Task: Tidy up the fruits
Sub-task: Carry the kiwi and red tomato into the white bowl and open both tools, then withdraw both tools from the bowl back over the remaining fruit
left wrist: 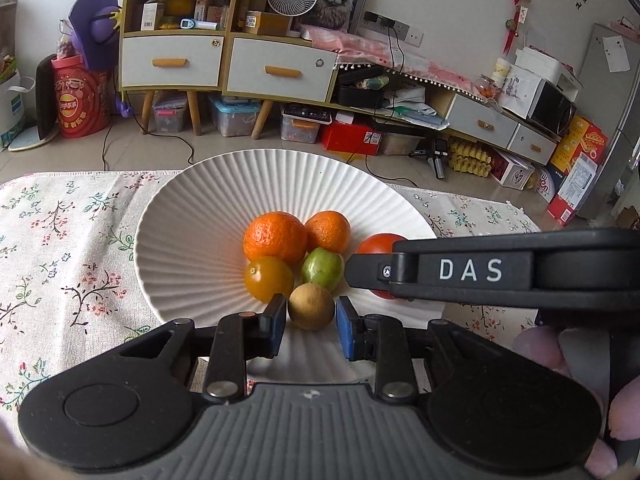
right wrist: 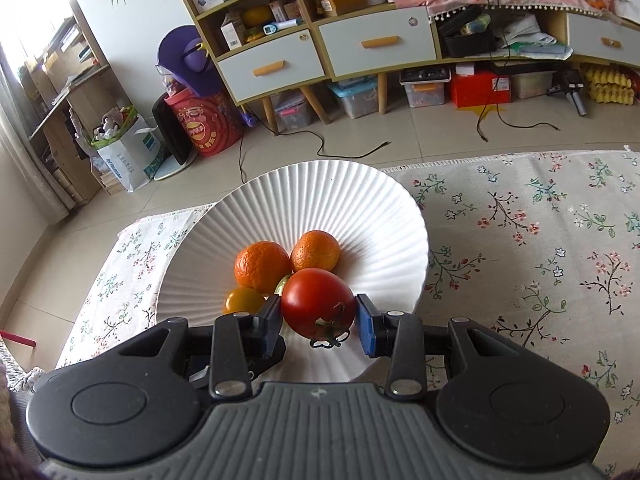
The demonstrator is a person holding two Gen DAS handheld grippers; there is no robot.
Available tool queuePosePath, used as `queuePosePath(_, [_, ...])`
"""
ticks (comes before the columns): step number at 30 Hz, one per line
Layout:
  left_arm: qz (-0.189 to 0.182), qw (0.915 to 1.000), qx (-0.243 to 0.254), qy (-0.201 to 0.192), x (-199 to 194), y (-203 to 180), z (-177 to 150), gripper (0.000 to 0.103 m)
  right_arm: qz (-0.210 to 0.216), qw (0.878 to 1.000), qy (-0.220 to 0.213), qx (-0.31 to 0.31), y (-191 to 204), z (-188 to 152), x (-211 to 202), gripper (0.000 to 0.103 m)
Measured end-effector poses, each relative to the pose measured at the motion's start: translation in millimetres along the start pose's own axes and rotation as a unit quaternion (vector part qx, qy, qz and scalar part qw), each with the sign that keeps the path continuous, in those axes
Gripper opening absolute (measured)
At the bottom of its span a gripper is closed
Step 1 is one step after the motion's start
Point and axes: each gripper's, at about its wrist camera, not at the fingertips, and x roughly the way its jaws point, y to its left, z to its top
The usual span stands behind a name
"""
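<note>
A white ribbed plate (left wrist: pixel 192 216) (right wrist: pixel 360 208) sits on the floral cloth and holds two mandarins (left wrist: pixel 275 236) (right wrist: pixel 262 272), a yellow tomato (left wrist: pixel 269 278) (right wrist: pixel 242 300) and a green fruit (left wrist: pixel 322 270). My left gripper (left wrist: pixel 310 314) is shut on a small brown round fruit (left wrist: pixel 311 300), just over the plate's near side beside the pile. My right gripper (right wrist: pixel 318 320) is shut on a red tomato (right wrist: pixel 316 298) (left wrist: pixel 378 246), stem toward the camera, above the plate's right part. In the left wrist view the right gripper's black side hides part of the tomato.
The floral tablecloth (left wrist: pixel 60 264) (right wrist: pixel 540 240) covers the table on both sides of the plate. The table's far edge runs just behind the plate, with tiled floor (right wrist: pixel 360 128), cables and a low cabinet (left wrist: pixel 280 68) beyond. A hand (left wrist: pixel 624 412) shows at lower right.
</note>
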Motion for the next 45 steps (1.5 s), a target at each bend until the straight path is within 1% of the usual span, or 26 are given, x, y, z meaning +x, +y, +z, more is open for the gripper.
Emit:
queuePosePath(3, [-0.002,1.0,0.004,0.001,0,-1,2,0.018,0.008,1.0,0.001,0.006,-1,1,-1,0.038])
queuePosePath(5, [-0.001,1.0,0.007,0.001,-1,-2,3,0.021,0.01,1.0,-0.004,0.008,-1,2,-4,0.038])
queuePosePath(10, [0.005,0.9999,0.014,0.004,-5,-4,4,0.035,0.01,1.0,-0.01,0.011,-1,4,-11,0.043])
queuePosePath(14, [0.008,0.9998,0.018,0.007,-9,-4,4,0.041,0.007,1.0,-0.013,0.008,-1,5,-16,0.044])
queuePosePath(19, [0.015,0.9995,0.024,0.015,-14,-5,3,0.051,0.007,1.0,-0.023,-0.001,-1,7,-27,0.056])
queuePosePath(21, [0.019,0.9992,0.027,0.02,-15,-5,2,0.052,0.006,1.0,-0.024,-0.002,0,6,-30,0.059])
queuePosePath(24, [0.023,0.9989,0.035,0.022,-19,-6,1,0.057,-0.002,1.0,-0.027,-0.01,1,5,-35,0.065])
queuePosePath(30, [0.021,0.9985,0.043,0.026,-27,-5,-2,0.064,-0.011,0.999,-0.028,-0.041,2,1,-42,0.073])
queuePosePath(32, [0.02,0.9983,0.047,0.027,-31,-4,-3,0.067,-0.012,0.998,-0.027,-0.049,3,-1,-44,0.075])
queuePosePath(34, [0.023,0.998,0.053,0.025,-34,-3,-4,0.074,-0.014,0.998,-0.026,-0.058,4,-4,-46,0.079])
queuePosePath(35, [0.026,0.9977,0.057,0.025,-35,-3,-5,0.076,-0.015,0.998,-0.026,-0.062,4,-5,-47,0.081])
queuePosePath(37, [0.028,0.9972,0.065,0.025,-38,-4,-7,0.079,-0.017,0.997,-0.026,-0.066,3,-8,-50,0.089])
queuePosePath(45, [0.039,0.9952,0.084,0.034,-51,3,-17,0.091,-0.025,0.996,-0.016,-0.086,2,-21,-56,0.095])
